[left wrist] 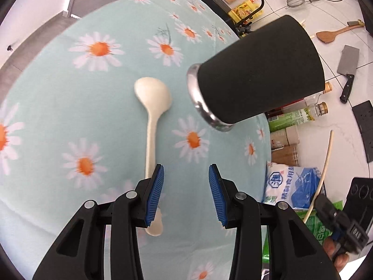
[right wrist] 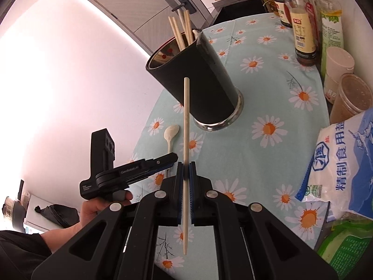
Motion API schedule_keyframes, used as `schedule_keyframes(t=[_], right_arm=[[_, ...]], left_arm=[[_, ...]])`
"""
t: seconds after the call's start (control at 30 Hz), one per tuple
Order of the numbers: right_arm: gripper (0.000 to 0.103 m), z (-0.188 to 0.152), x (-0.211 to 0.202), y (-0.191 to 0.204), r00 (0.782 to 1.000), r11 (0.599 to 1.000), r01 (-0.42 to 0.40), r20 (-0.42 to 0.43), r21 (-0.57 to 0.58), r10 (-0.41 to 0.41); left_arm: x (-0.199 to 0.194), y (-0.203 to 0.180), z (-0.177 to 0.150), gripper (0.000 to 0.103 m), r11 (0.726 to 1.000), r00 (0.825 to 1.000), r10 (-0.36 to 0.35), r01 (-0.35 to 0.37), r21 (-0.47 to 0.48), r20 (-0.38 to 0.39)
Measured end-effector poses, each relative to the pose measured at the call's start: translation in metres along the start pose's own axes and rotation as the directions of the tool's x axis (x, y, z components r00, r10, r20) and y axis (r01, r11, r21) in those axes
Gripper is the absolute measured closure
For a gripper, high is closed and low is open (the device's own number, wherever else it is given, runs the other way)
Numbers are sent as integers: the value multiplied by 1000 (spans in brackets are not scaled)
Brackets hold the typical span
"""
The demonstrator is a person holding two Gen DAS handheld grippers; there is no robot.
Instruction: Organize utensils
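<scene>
Two grippers in play: our right gripper (right wrist: 186, 175) is clamped on a single chopstick (right wrist: 186, 140), held upright and aimed toward the black utensil holder (right wrist: 198, 79), probably to drop it in with the other chopsticks (right wrist: 180, 31). Our left gripper (left wrist: 186, 193) hangs half-spread, nothing between its pads, over the white spoon (left wrist: 152, 107) handle, likely lining up a pick. Surface is a daisy-print tablecloth (right wrist: 268, 163); sauce bottles (right wrist: 303, 28) and a salt bag (right wrist: 338, 163) crowd the edge.
</scene>
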State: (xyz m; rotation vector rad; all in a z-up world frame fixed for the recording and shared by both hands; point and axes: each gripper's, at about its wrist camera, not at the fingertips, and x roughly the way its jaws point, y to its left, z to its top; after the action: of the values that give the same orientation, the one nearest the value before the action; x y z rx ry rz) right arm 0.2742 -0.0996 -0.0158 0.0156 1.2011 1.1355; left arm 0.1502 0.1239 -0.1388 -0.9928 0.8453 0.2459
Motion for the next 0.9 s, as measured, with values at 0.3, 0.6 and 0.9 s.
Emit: schedule_keyframes(t=[0.3, 0.6, 0.9], right_arm=[[97, 1, 7, 6, 1000, 1000, -11, -14, -20, 11], [97, 2, 3, 4, 1000, 1000, -8, -14, -23, 7], [97, 2, -2, -6, 1000, 1000, 6, -10, -9, -7]], left_arm=[[-22, 11, 0, 65, 999, 1000, 29, -29, 41, 8], [-36, 14, 42, 65, 994, 997, -71, 72, 83, -8], [-2, 50, 72, 63, 988, 980, -133, 143, 59, -151]])
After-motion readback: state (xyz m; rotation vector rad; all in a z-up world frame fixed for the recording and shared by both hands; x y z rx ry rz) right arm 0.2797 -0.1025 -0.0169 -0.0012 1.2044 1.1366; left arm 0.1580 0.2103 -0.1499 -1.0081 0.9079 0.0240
